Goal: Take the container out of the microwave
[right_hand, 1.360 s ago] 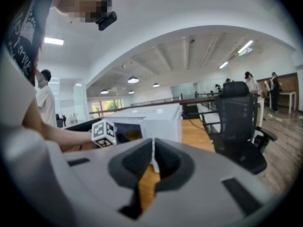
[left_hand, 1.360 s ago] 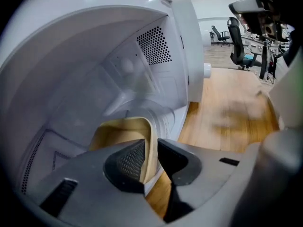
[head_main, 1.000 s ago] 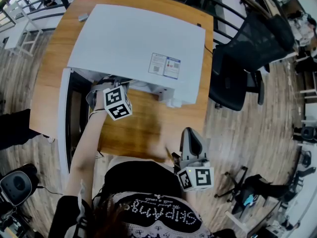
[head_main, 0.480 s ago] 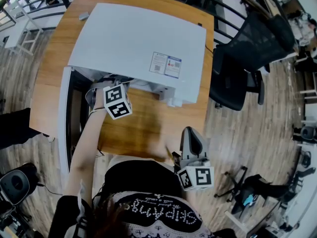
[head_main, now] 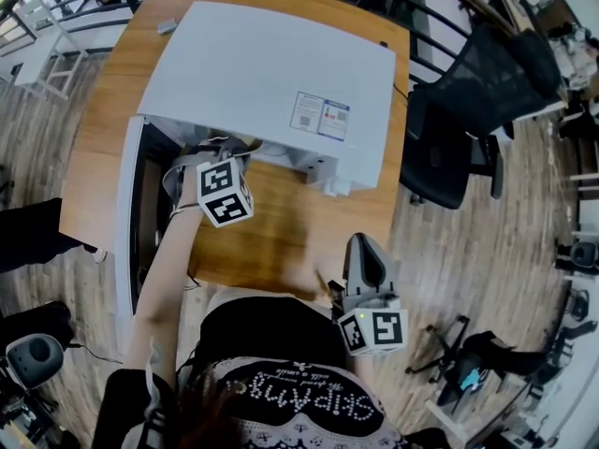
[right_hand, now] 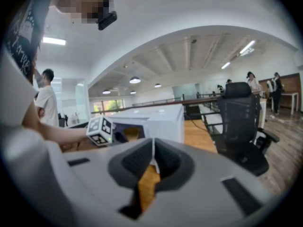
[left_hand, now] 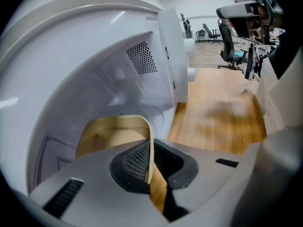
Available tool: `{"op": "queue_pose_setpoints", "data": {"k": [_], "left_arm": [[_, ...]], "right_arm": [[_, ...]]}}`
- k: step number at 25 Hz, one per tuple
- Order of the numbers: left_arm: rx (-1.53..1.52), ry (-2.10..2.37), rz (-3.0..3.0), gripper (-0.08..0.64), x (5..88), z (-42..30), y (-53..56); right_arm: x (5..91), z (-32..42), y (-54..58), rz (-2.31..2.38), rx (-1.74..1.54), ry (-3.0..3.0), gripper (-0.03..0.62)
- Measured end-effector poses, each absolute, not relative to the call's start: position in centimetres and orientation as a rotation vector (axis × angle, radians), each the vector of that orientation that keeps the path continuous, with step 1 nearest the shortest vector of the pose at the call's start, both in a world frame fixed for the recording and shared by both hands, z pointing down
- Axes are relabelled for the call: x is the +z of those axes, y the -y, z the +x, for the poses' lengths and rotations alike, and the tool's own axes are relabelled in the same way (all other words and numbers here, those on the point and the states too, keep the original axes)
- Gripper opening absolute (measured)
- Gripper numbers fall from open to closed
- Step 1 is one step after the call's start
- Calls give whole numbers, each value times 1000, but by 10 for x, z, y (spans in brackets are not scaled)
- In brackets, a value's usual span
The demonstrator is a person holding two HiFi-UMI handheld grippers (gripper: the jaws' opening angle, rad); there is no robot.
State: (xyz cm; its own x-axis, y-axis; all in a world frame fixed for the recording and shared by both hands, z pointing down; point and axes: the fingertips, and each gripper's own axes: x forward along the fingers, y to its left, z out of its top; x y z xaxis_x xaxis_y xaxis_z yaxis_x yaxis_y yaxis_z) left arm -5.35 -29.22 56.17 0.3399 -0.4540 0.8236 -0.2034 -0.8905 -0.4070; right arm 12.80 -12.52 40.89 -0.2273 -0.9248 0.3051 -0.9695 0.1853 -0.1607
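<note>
Tabletop (head_main: 271, 241) of warm wood carries a white microwave (head_main: 271, 73), the largest thing on it. The microwave's door (head_main: 126, 232) is swung fully open at the left of the head view, and a printed label (head_main: 320, 117) sits on its flat top. A black office chair (head_main: 468, 101) stands on the floor just beside the table's right edge.

The container (left_hand: 118, 131) is inside the microwave's cavity, near the open front. It is tan, thin-walled and open-topped, with rounded corners and a plain, smooth inner surface. Its rim curves up and over toward the camera.

The left gripper (left_hand: 150, 162) reaches into the cavity, and its dark ribbed pads (left_hand: 135, 162) are clamped on the container's near wall, which stands as a thin pale edge between them. The right gripper (right_hand: 152, 162) is well apart from the microwave, over the table's near edge. Its jaws are together, with nothing between them.

The head view looks down on the microwave's top, which hides the cavity, so the grip cannot be judged there. Only the left gripper view shows it, along with the perforated white inner wall. The right gripper view alone shows the microwave from the front, with the left gripper's marker cube (right_hand: 100, 130) at its opening and the tan container behind it.
</note>
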Motion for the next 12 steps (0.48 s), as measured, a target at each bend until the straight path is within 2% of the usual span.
{"op": "queue_pose_setpoints", "data": {"k": [12], "left_arm": [[-1552,-603,-2379,41,545,-59,260]], "right_arm": [[402,122,120,1823,445,2352,35]]}}
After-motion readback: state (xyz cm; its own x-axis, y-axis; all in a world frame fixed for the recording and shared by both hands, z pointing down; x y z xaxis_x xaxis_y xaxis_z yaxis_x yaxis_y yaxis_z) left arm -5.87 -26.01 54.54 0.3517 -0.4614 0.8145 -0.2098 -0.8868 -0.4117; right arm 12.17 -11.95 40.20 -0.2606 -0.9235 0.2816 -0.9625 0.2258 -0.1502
